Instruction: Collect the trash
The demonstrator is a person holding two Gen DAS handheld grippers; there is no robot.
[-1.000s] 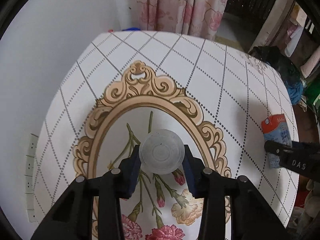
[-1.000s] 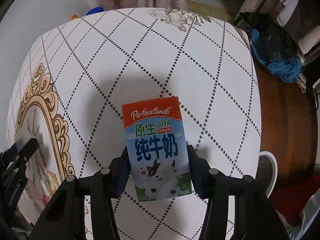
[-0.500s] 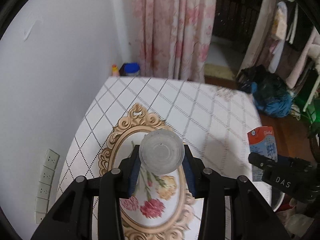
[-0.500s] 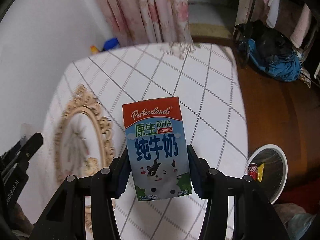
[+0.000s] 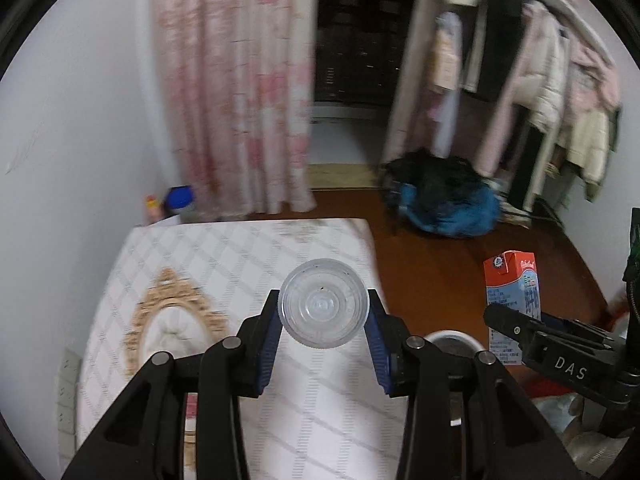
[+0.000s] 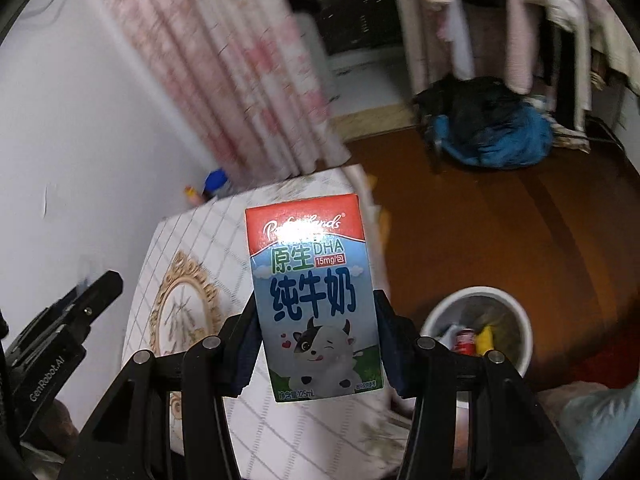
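My left gripper (image 5: pixel 323 320) is shut on a clear plastic cup (image 5: pixel 323 309), its round base facing the camera, held high above the table (image 5: pixel 208 264). My right gripper (image 6: pixel 316 332) is shut on a small milk carton (image 6: pixel 316 300) with a red top and a cartoon cow, also held high. The carton shows in the left wrist view (image 5: pixel 512 300) at the right, with the right gripper (image 5: pixel 516 320) around it. A white trash bin (image 6: pixel 516 312) stands on the floor to the right of the table, with a red can and a yellow wrapper inside; its rim shows in the left wrist view (image 5: pixel 452 336).
The table carries a white cloth with a diamond grid and a gold oval frame print (image 5: pixel 172 320). A white wall (image 5: pixel 80 120) runs along the left. Pink floral curtains (image 5: pixel 240 80), a blue and black bundle (image 5: pixel 444 204) on the brown floor and hanging clothes (image 5: pixel 560 80) lie beyond.
Both grippers have risen well above the table with the cup and the carton still in them. The view has tilted up, and the bin and floor have come into sight.
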